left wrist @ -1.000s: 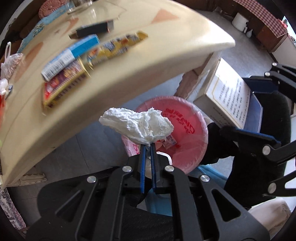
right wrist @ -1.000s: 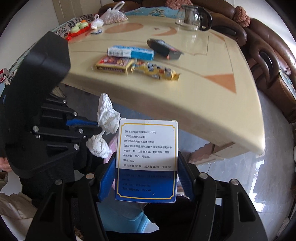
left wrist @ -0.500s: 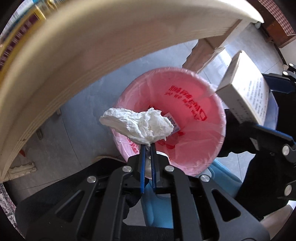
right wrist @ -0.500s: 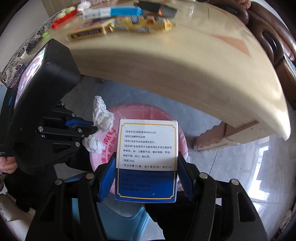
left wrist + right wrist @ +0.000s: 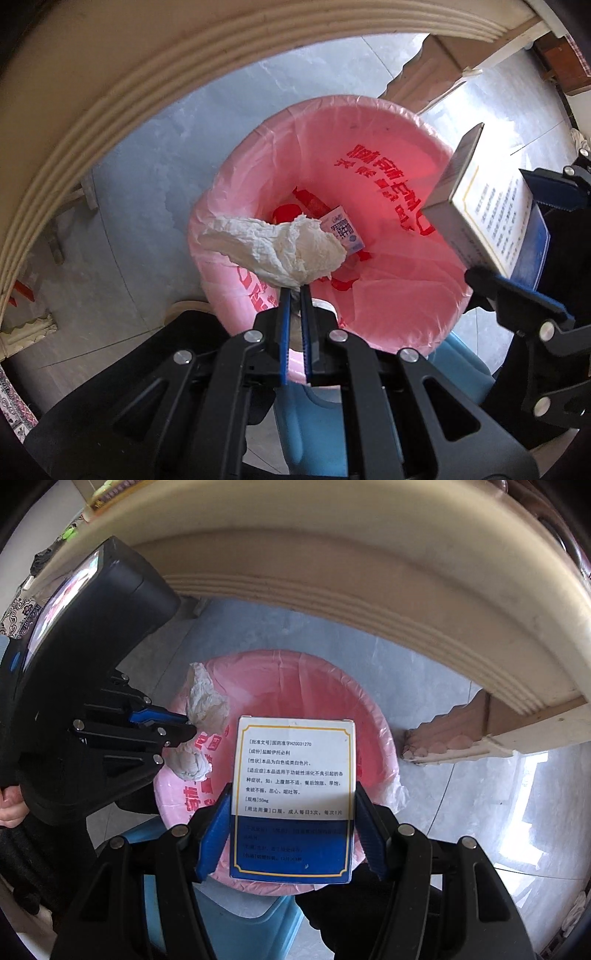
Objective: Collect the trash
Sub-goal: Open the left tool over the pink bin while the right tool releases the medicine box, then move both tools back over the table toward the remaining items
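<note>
Both grippers dropped from tabletop level to over the bin (image 5: 369,122); left gripper (image 5: 294,295) clenched on tissue (image 5: 280,251), right gripper (image 5: 291,808) grasping box (image 5: 295,768) at 3 o'clock; release next.

Grey tiled floor (image 5: 155,206) beneath cream table edge (image 5: 369,602)

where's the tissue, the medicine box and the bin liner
crumpled tissue (image 5: 280,251), left wrist view, middle of the wad
medicine box (image 5: 293,775), right wrist view, printed white face
pink bin liner (image 5: 399,280), left wrist view, inner wall
</note>
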Available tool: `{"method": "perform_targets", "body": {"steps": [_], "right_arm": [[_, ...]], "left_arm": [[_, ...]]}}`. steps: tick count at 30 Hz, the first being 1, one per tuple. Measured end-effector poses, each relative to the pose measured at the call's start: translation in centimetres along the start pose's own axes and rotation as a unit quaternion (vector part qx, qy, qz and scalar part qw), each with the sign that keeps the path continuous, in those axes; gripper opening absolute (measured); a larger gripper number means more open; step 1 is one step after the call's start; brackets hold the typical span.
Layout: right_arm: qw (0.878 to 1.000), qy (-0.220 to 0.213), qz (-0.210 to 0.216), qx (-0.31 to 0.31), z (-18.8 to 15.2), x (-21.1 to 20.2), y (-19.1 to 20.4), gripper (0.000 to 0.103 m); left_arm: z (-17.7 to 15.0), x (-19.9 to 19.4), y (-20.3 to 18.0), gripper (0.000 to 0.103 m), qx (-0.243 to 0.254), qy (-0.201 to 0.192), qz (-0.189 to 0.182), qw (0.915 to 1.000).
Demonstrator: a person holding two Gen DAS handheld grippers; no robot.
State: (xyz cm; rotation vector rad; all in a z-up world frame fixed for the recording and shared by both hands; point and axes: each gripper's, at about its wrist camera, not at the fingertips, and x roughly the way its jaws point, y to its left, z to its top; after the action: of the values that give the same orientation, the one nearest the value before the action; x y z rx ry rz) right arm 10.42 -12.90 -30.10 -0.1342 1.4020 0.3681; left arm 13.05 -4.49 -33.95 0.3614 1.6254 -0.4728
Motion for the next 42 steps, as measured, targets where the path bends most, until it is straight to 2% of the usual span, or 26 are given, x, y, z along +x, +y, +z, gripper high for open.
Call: {"method": "perform_targets", "body": {"steps": [6,16,17,19,20,24,28,36,40,42], "right_arm": [[1.0,0.019,-0.002,-0.006,0.1,1.8,0.5,0.06],[0.999,0.041,0.009,-0.003,0.5,4.1,0.0,0.06],[0.999,0.041,0.008,-0.002,0.5,4.1,-0.1,0.06],[0.999,0.042,0.006,-0.001,0.7,4.0,0.0,0.061],[0.999,0.042,0.003,-0.001,0.7,4.0,0.0,0.061],[0.999,0.042,0.002,-0.001,0.7,3.9,0.1,0.066],[0.999,0.039,0.001,-0.002,0.4,4.0,-0.1,0.07],[0.999,0.037,0.0,0.002,0.3,3.6,-0.3,0.07],[1.0,0.02,0.006,0.0,0.3,1.5,-0.5,0.07],[1.0,0.0,0.009,-0.006,0.2,-0.5,-0.3,0.07]], "left_arm": [[1.0,2.8,0.6,0.007,-0.01,0.027,-0.012,0.9995],[1.6,4.2,0.6,0.007,-0.002,0.05,-0.014,0.9987],[1.6,4.2,0.5,0.01,0.0,0.049,-0.01,0.9987],[1.5,4.2,0.5,0.026,0.004,0.049,-0.006,0.9988],[1.6,4.1,0.5,0.04,0.006,0.047,-0.006,0.9989],[1.5,3.9,0.1,0.055,0.014,0.037,-0.01,0.9992],[1.4,3.8,0.1,0.057,0.015,0.037,-0.006,0.9992],[1.0,2.8,-0.4,0.063,0.022,0.029,0.006,0.9993],[0.0,1.6,-0.8,0.063,0.037,0.013,0.025,0.9989],[-1.0,0.3,-1.3,0.063,0.062,-0.001,0.025,0.9978]]}}
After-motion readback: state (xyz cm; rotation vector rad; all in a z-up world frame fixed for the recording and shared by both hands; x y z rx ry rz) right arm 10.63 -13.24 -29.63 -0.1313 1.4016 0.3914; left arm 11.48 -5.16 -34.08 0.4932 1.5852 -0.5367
